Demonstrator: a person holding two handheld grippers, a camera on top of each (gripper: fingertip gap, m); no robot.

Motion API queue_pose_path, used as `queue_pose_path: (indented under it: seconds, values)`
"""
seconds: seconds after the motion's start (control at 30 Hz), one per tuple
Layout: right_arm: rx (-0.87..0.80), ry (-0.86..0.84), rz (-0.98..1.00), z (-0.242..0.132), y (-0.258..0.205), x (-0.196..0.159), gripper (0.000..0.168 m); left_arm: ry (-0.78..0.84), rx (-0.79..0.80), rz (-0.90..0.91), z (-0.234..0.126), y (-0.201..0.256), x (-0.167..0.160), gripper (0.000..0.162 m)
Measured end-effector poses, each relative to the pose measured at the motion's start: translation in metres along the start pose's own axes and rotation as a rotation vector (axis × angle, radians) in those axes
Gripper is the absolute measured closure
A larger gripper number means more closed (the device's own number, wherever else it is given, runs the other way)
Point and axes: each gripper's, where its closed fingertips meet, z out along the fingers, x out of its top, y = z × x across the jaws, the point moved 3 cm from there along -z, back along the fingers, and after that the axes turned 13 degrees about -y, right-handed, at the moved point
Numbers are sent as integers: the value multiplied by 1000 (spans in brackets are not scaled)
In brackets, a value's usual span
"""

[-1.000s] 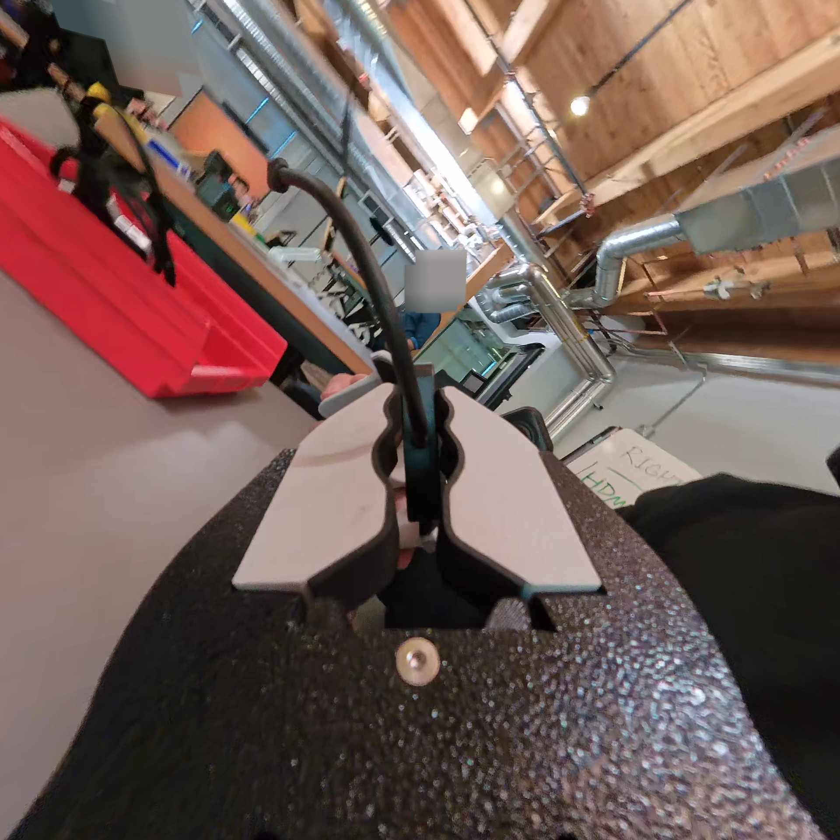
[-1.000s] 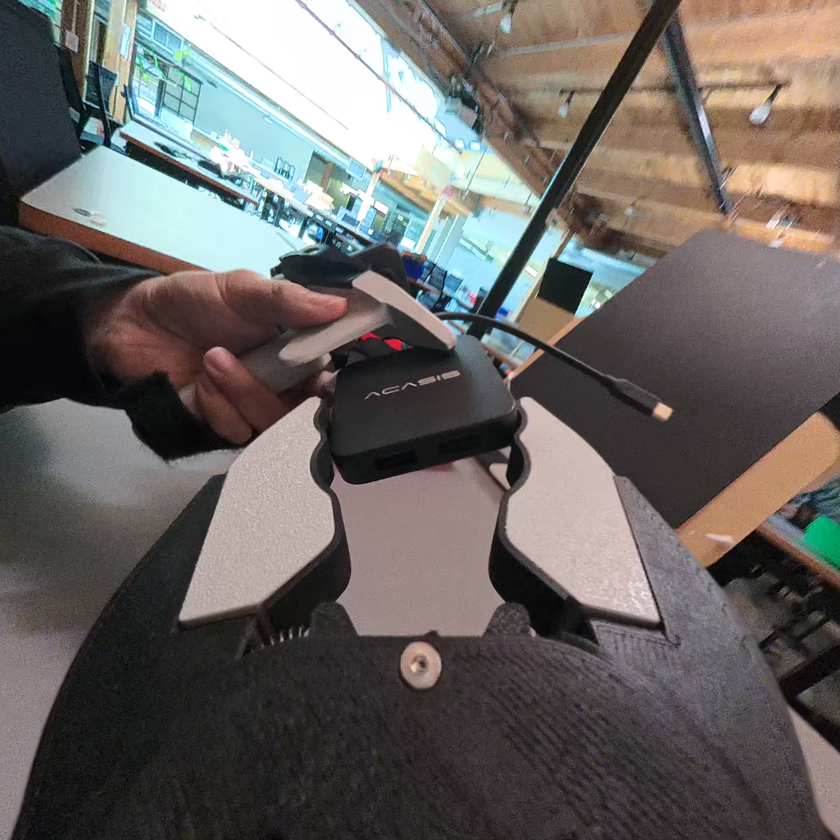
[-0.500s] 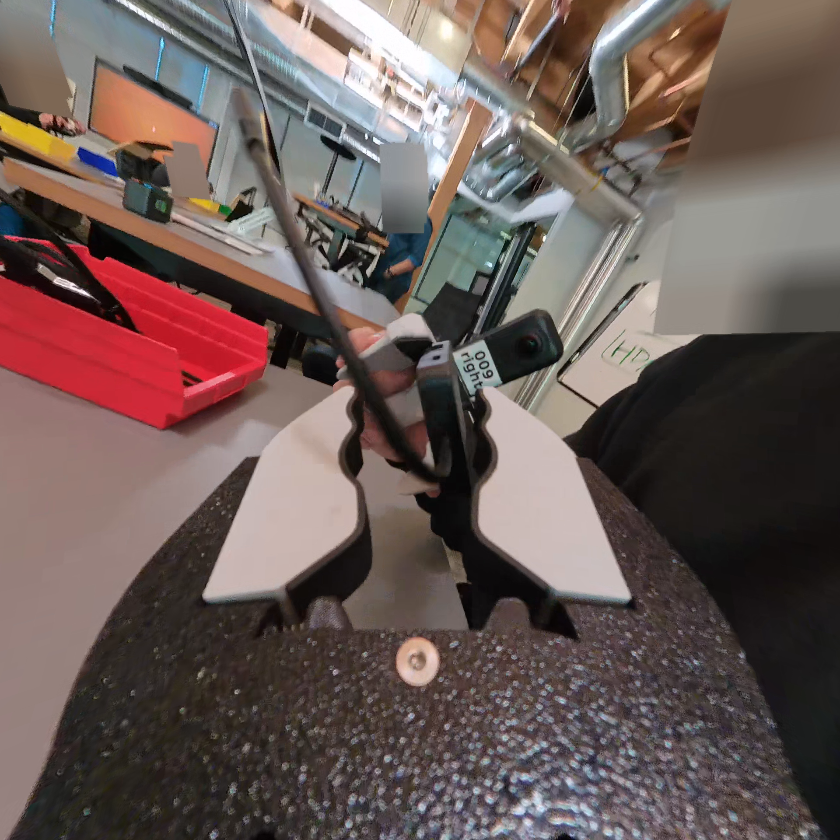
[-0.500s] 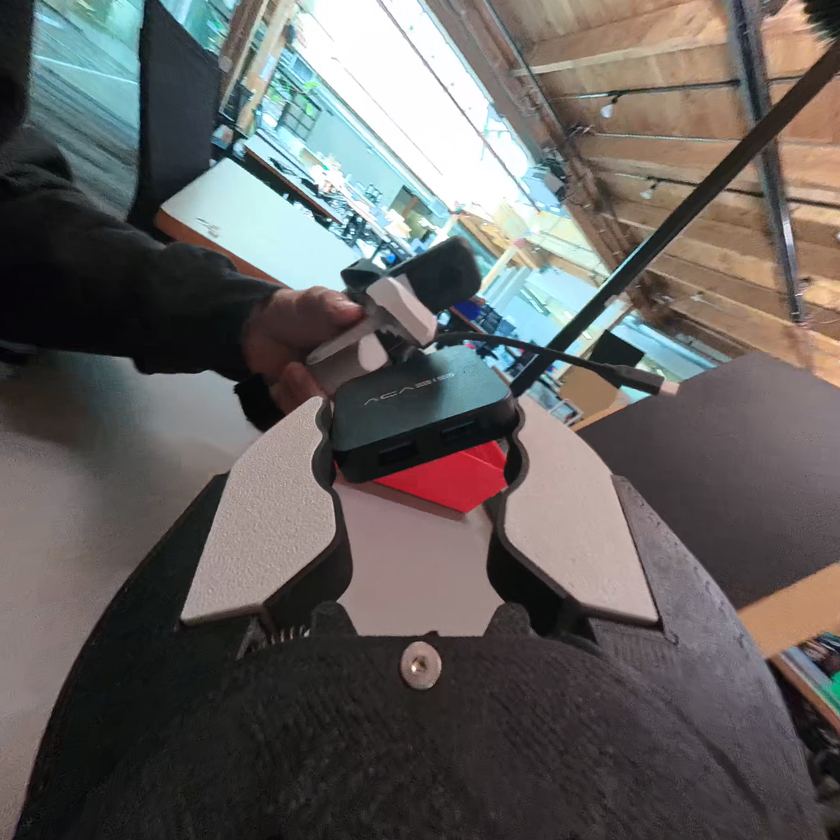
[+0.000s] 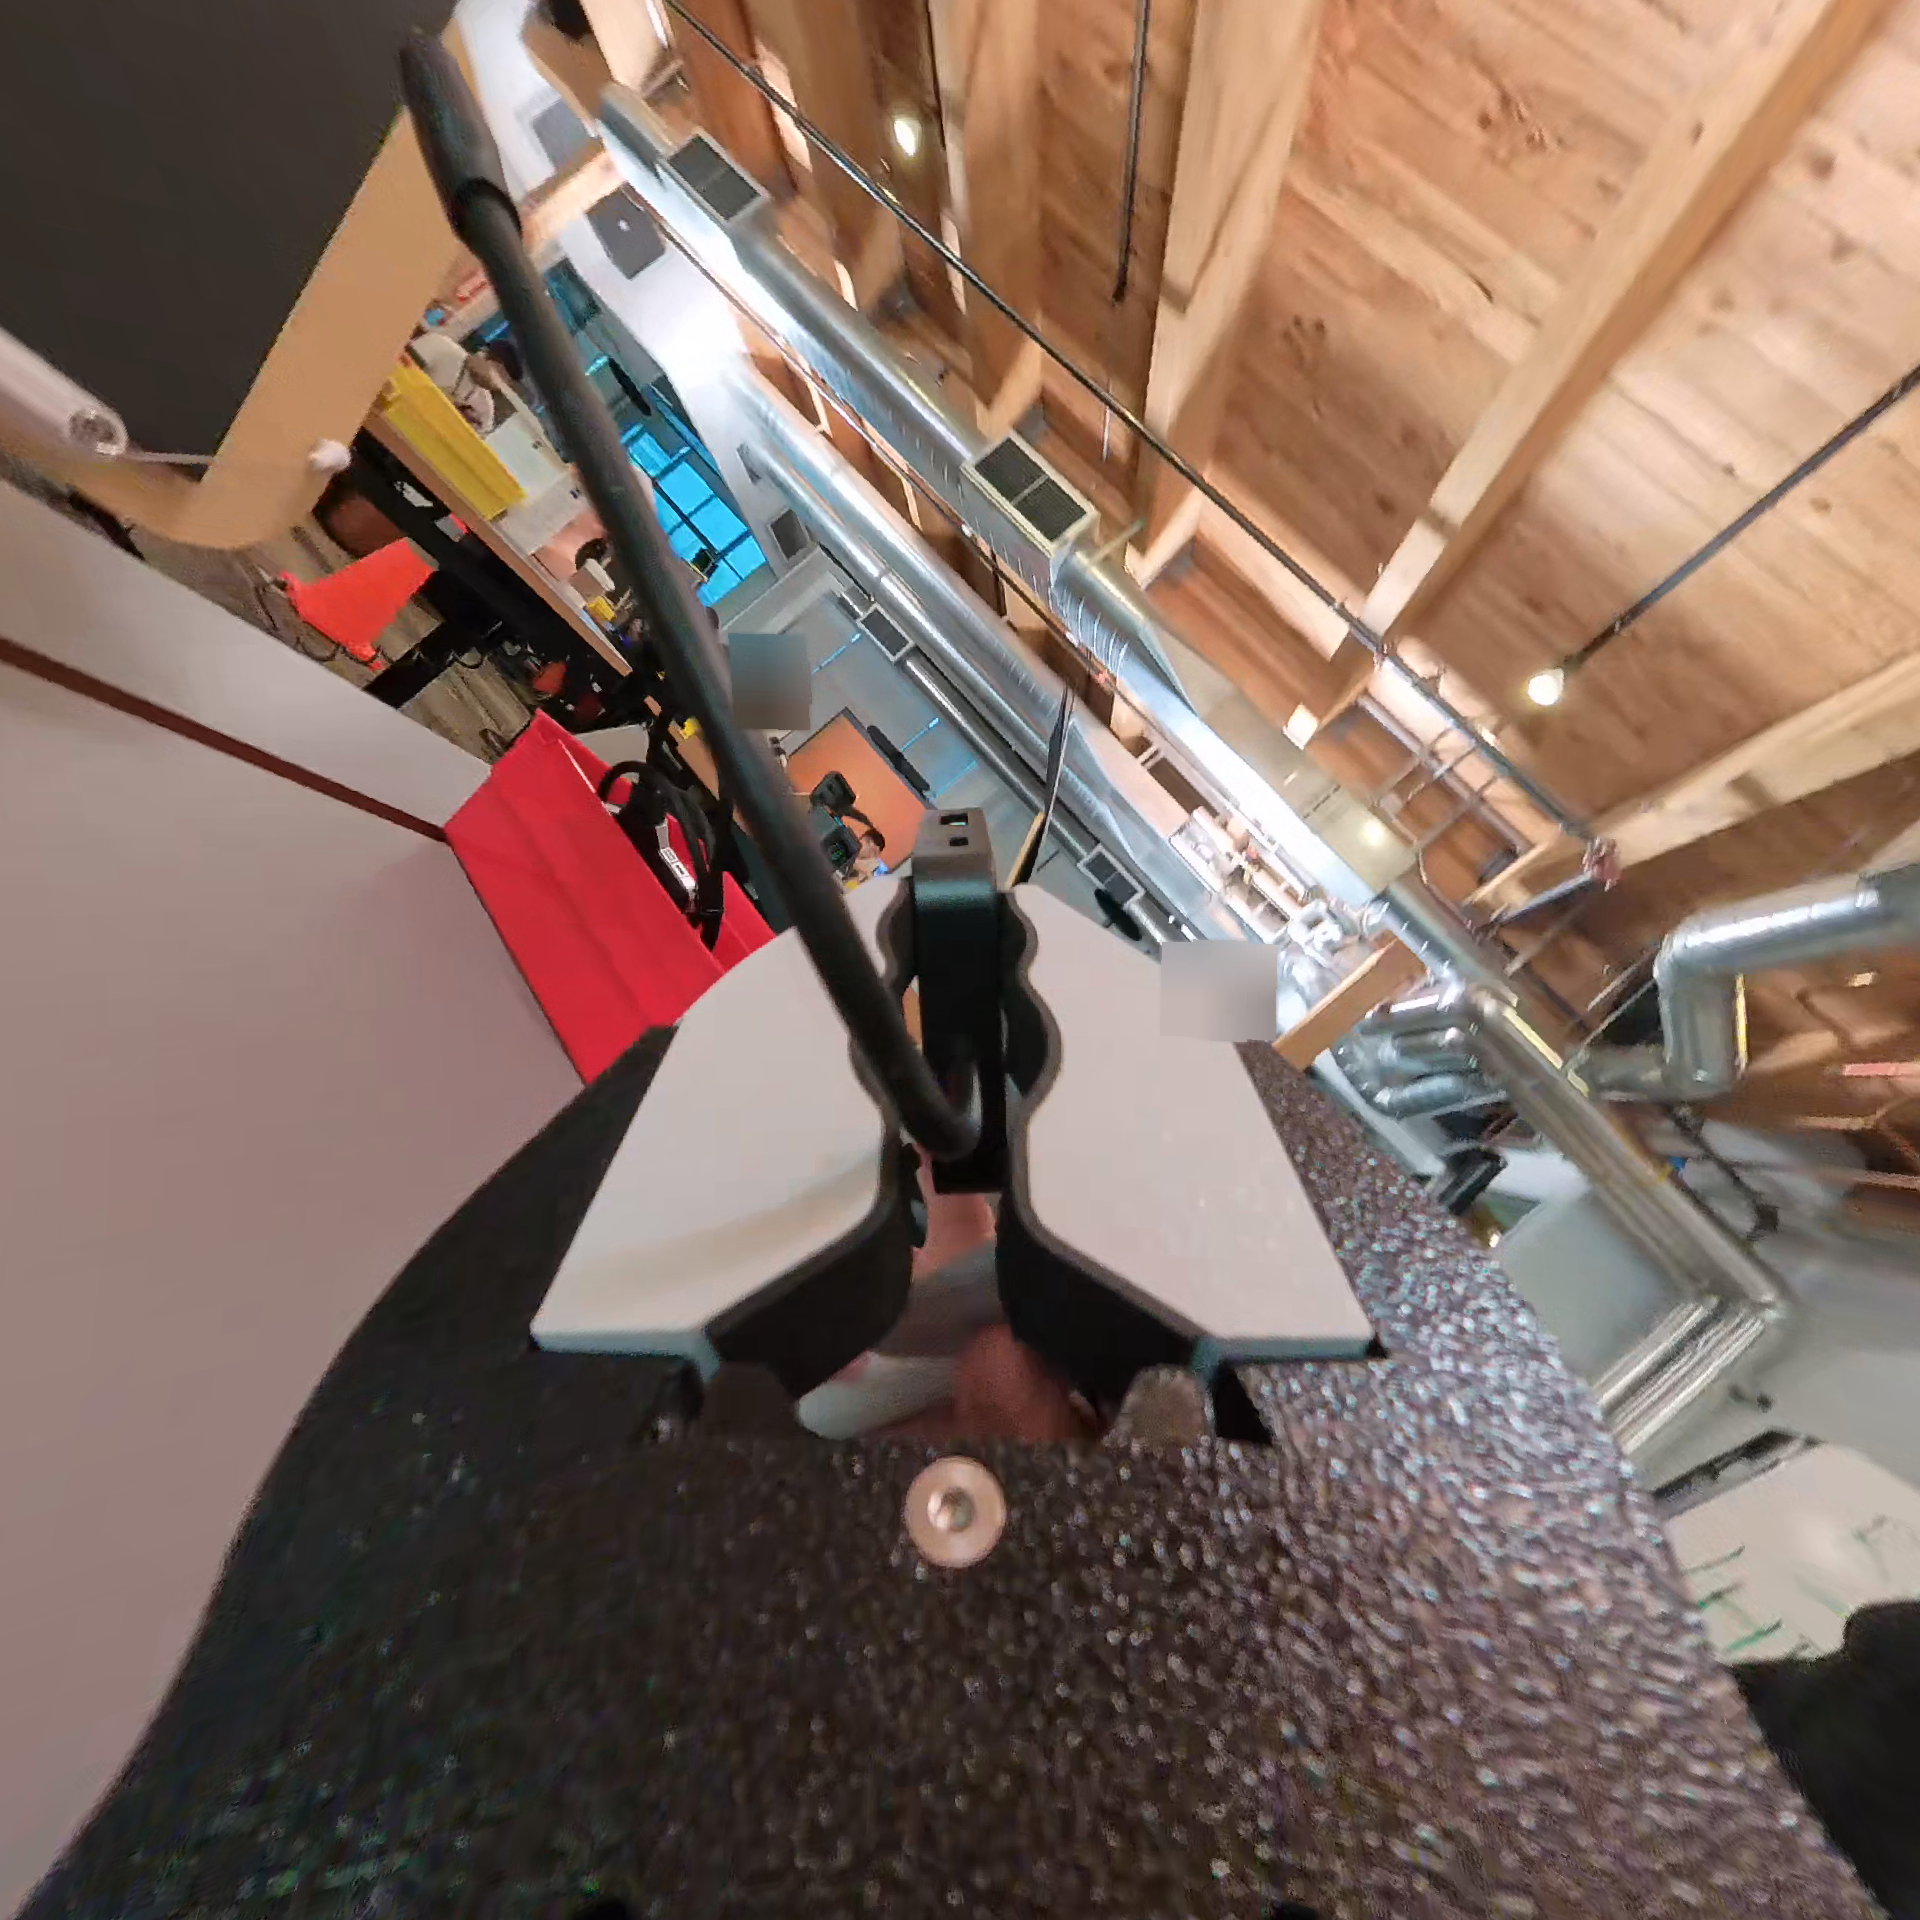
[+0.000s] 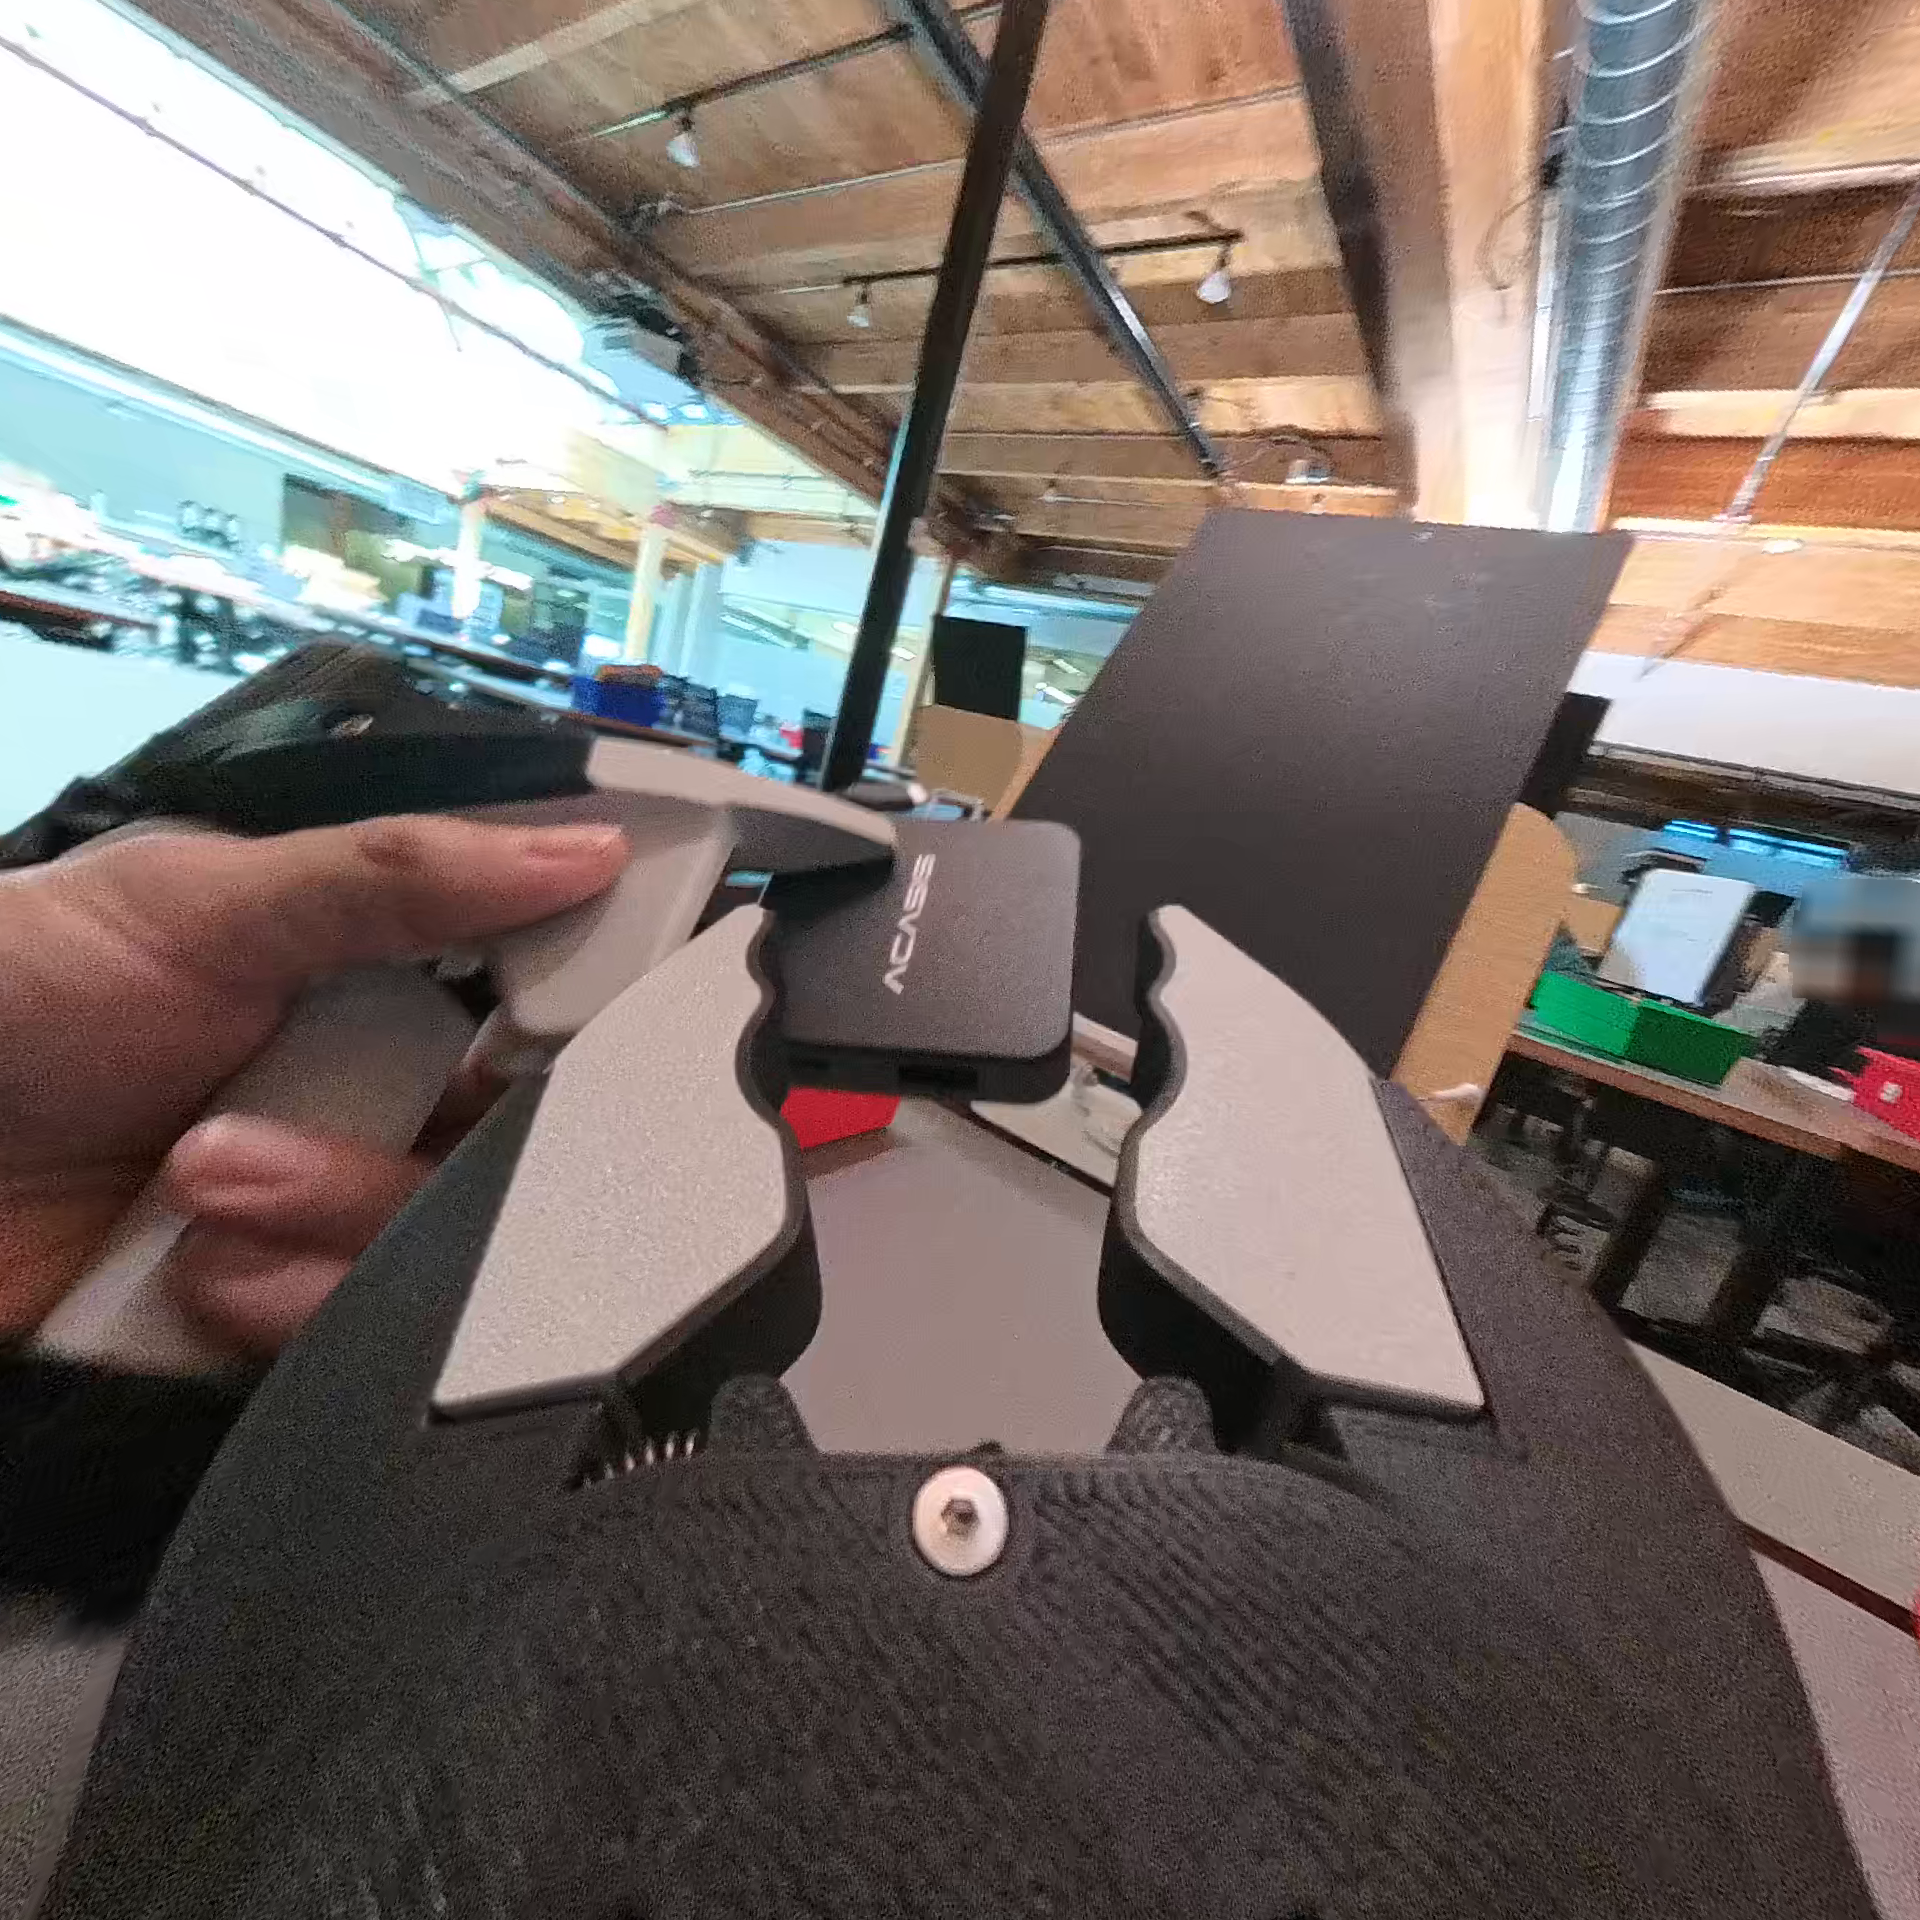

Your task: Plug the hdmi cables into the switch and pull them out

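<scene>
Two grey fingers of the left tool [image 5: 958, 935] are pressed together on the switch [image 5: 961, 997], which stands edge-on between them, a thin black slab nipped across its flat faces. A black cable [image 5: 644, 582] curls out from the switch's lower end and rises stiffly away up and to the left of it. Left of the switch lies a red bin [image 5: 582, 904] of dark leads on the pale worktop [image 5: 208, 935].

From the right wrist view, the right tool [image 6: 961, 925] is spread. The switch [image 6: 935, 956] sits between its fingertips, close against the left one and apart from the right. The left tool [image 6: 821, 831], held by a hand [image 6: 260, 935], pinches the switch's far left corner, so it alone seems to carry the switch. Ports on the switch's near edge look empty, though blur makes that uncertain.

The switch is probably a light, rigid plastic box with smooth, rather slippery faces. A corner pinch would likely let it pivot under a plug's push. The firmer hold would be across its two side edges, in the notches of the fingers, with the port edge free. The cable looks springy and may tug the switch sideways.
</scene>
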Motion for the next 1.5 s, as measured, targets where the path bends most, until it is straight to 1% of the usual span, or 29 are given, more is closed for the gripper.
queue_pose_path:
  seconds: [0.03,0.13,0.2,0.27,0.4,0.47,0.5,0.53,0.57,0.6,0.77,0.83,0.9,0.97,1.03,1.13,1.17,1.23,1.27,1.33,1.4,1.43,1.5]
  values:
    - [-14,7,12,2,1,0,104,20,-1,-32,0,0,-3,149]
    - [13,26,40,3,-1,0,109,88,-4,-89,-2,-1,-3,149]
    - [52,30,26,0,-3,-3,107,132,13,-98,-6,-2,1,149]
    - [89,21,30,-1,-6,-5,100,153,22,-106,-8,-3,5,149]
    - [100,2,-42,0,-8,-5,102,155,21,-134,-7,-6,5,149]
    - [109,-3,-52,0,-7,-5,98,163,15,-162,-8,-7,4,149]
    - [136,-6,-61,0,-10,-6,101,170,3,-185,-8,-8,3,149]
    - [168,-20,-78,0,-13,-7,100,172,-7,-207,-9,-9,2,149]
    - [201,-43,-109,-1,-16,-11,92,179,-25,-229,-9,-9,2,149]
    - [202,-64,-136,-1,-16,-14,92,180,-37,-246,-10,-9,2,149]
    - [55,-54,-154,3,-10,-12,93,139,-19,-216,-3,-5,-6,149]
    - [-4,-27,-172,2,-10,-9,96,137,-25,-211,1,-3,-9,149]
    - [-8,-32,-165,2,-10,-9,96,136,-23,-205,0,-2,-9,149]
    - [16,-40,-166,0,-8,-9,96,103,-27,-186,1,-1,-11,149]
    - [65,-45,-161,-2,-4,-8,96,49,-72,-170,2,3,-11,147]
    - [154,-23,-56,-11,17,-4,96,-123,-101,-96,-3,7,-11,123]
    - [189,-11,5,-16,26,-4,96,-193,-77,-55,-7,5,-11,110]
    - [283,11,114,-27,44,-4,96,-305,53,47,-23,-7,-6,88]
    - [317,16,161,-31,51,-5,96,-324,136,115,-33,-13,3,85]
    - [403,12,204,-38,55,-7,96,-337,266,256,-50,-15,28,82]
    - [487,-6,197,-41,47,-10,96,-371,291,348,-53,-2,45,86]
    - [529,-17,187,-40,40,-11,96,-426,271,378,-49,6,46,89]
    - [620,-37,158,-37,22,-11,96,-620,196,413,-37,19,31,93]
